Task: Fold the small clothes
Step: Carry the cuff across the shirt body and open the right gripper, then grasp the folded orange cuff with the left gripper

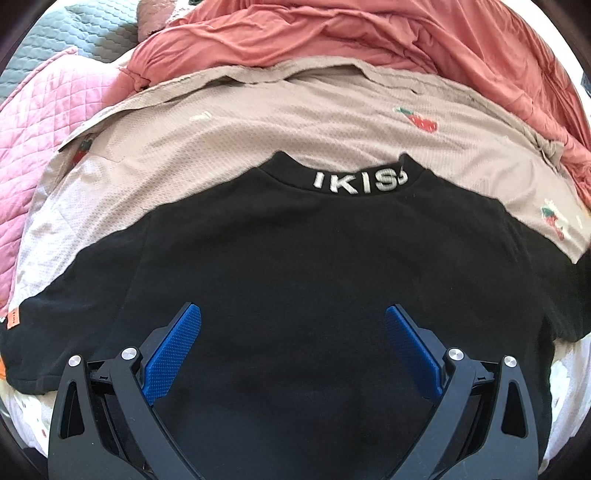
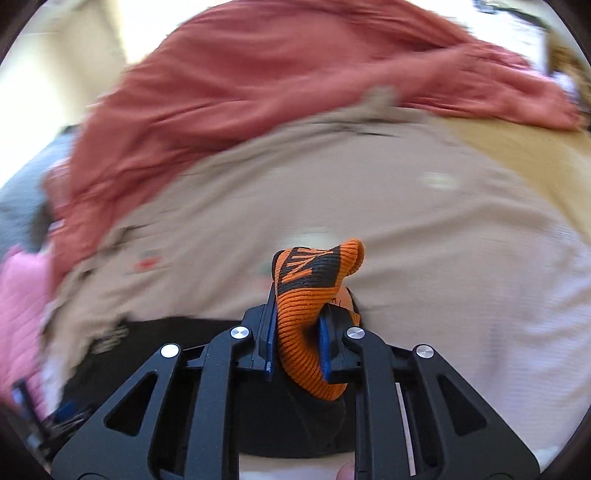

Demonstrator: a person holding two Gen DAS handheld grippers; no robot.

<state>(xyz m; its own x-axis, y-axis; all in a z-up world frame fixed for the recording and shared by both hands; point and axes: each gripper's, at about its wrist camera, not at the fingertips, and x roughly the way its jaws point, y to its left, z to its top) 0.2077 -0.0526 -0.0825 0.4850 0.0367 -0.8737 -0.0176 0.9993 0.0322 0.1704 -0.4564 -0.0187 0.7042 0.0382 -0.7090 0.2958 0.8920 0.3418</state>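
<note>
A small black shirt [image 1: 295, 266] with white lettering on its collar lies flat on a beige strawberry-print cloth [image 1: 258, 122]. My left gripper [image 1: 293, 317] is open and hovers over the shirt's lower middle, its blue pads apart. My right gripper [image 2: 297, 332] is shut on the shirt's orange and black ribbed cuff [image 2: 310, 295], which sticks up between the jaws. The black body of the shirt [image 2: 147, 339] hangs below and to the left in the right wrist view, which is blurred. An orange cuff also shows at the far left of the left wrist view [image 1: 11, 319].
A rumpled coral-red garment [image 1: 332, 37] lies behind the beige cloth and shows in the right wrist view [image 2: 258, 85]. A pink quilted cover [image 1: 40, 122] is at the left. A grey quilted cover [image 1: 74, 33] is at the far left.
</note>
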